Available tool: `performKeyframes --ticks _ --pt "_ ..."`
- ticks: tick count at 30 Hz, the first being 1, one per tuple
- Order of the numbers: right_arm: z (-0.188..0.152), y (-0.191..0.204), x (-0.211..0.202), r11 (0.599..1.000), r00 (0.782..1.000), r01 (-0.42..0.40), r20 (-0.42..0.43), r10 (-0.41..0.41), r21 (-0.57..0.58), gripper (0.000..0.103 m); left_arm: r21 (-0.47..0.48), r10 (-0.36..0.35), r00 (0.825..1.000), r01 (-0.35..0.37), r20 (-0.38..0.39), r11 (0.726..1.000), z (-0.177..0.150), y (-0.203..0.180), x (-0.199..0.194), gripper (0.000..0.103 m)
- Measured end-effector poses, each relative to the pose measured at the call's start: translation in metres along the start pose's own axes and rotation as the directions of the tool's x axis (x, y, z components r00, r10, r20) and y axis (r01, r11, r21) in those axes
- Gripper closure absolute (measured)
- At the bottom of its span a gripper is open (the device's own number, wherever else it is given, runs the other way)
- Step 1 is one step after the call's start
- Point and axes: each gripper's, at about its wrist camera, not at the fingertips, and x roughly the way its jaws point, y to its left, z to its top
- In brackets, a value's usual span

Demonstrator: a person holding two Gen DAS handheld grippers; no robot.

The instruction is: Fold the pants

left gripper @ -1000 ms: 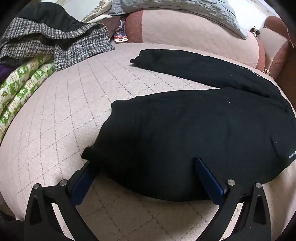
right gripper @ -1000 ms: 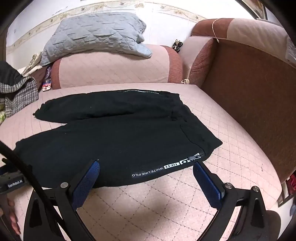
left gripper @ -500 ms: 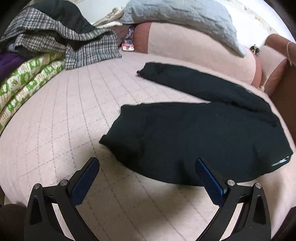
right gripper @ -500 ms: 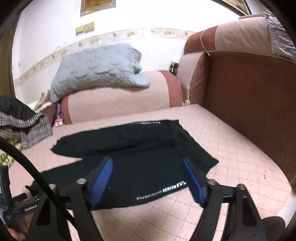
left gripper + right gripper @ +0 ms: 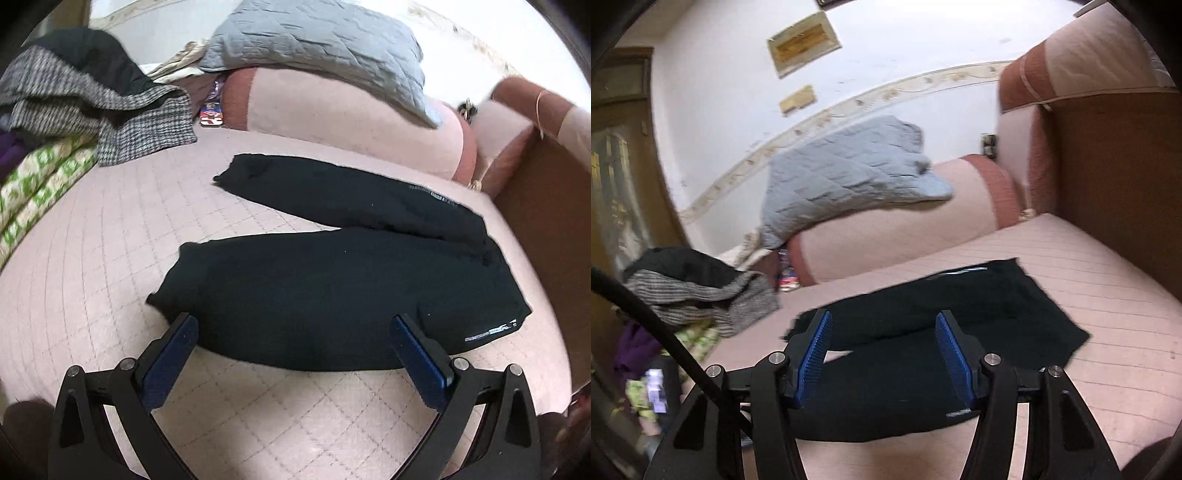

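Observation:
Black pants (image 5: pixel 332 288) lie flat on the pink quilted sofa seat (image 5: pixel 92 258), legs spread apart to the left, waistband with white lettering at the right. My left gripper (image 5: pixel 293 325) is open and empty, its blue pads just at the near edge of the near leg. In the right wrist view the pants (image 5: pixel 997 314) lie below my right gripper (image 5: pixel 882 325), which is open, empty and raised above them, tilted up toward the wall.
A pile of checked and black clothes (image 5: pixel 92 92) sits at the back left on green-patterned bedding (image 5: pixel 40 177). A grey quilted pillow (image 5: pixel 325 48) rests on the pink bolster (image 5: pixel 351 122). The brown sofa arm (image 5: pixel 1108 184) rises at the right.
My left gripper drew back from the near leg, then came closer again. My right gripper rose and tilted upward away from the waistband, its jaws narrowing somewhat.

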Motion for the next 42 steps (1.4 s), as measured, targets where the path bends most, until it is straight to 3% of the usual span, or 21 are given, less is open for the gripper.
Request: performKeyframes --ticks 3,9,12,19,21,24,28,31,34,39,42 --pt "0.006 0.015 -0.006 0.998 0.998 -0.057 0.018 0.057 -0.005 0.04 -0.022 -0.004 0.999 0.003 -0.034 1.0 0.007 -0.014 0.013 0.0" --pt "0.015 0.046 -0.015 0.983 0.983 -0.184 0.023 0.184 0.009 0.035 0.032 0.009 0.993 -0.006 -0.117 0.999 0.007 -0.059 0.035 0.0" --pt "0.014 0.061 -0.011 0.979 0.979 -0.203 0.016 0.202 0.012 0.034 0.058 0.011 0.991 -0.004 -0.132 0.998 -0.002 -0.081 0.034 0.0" --pt "0.001 0.075 0.009 0.96 0.958 -0.272 -0.079 0.276 0.067 0.034 0.141 -0.023 0.991 0.042 -0.13 0.989 -0.019 -0.104 0.029 0.0" --pt "0.005 0.071 0.01 0.968 0.966 -0.246 -0.069 0.248 0.046 0.032 0.135 -0.025 0.993 0.041 -0.119 0.99 -0.016 -0.093 0.027 0.0" --pt "0.015 0.052 0.01 0.989 0.988 -0.147 -0.047 0.146 -0.022 0.014 0.111 -0.01 0.994 0.022 -0.104 0.994 -0.005 -0.067 0.024 0.0" --pt "0.021 0.018 0.029 0.991 0.995 0.024 -0.094 -0.037 -0.133 0.014 0.105 0.044 0.998 -0.039 -0.052 0.994 0.008 -0.041 0.018 0.0" --pt "0.022 -0.005 0.052 0.969 0.978 0.113 -0.148 -0.147 -0.221 0.014 0.123 0.086 0.996 -0.085 -0.002 0.989 0.019 -0.027 0.015 0.0" --pt "0.024 -0.031 0.076 0.956 0.956 0.141 -0.214 -0.198 -0.256 0.014 0.127 0.07 0.998 -0.069 -0.002 0.99 0.033 -0.015 0.018 0.0" --pt "0.044 -0.088 0.129 0.954 0.917 0.184 -0.309 -0.254 -0.238 0.014 0.056 -0.015 0.997 0.02 -0.081 0.998 0.074 0.025 0.043 0.0" --pt "0.064 -0.12 0.165 0.95 0.896 0.204 -0.346 -0.279 -0.238 0.014 0.009 -0.032 0.99 0.033 -0.134 0.999 0.102 0.049 0.068 0.0"
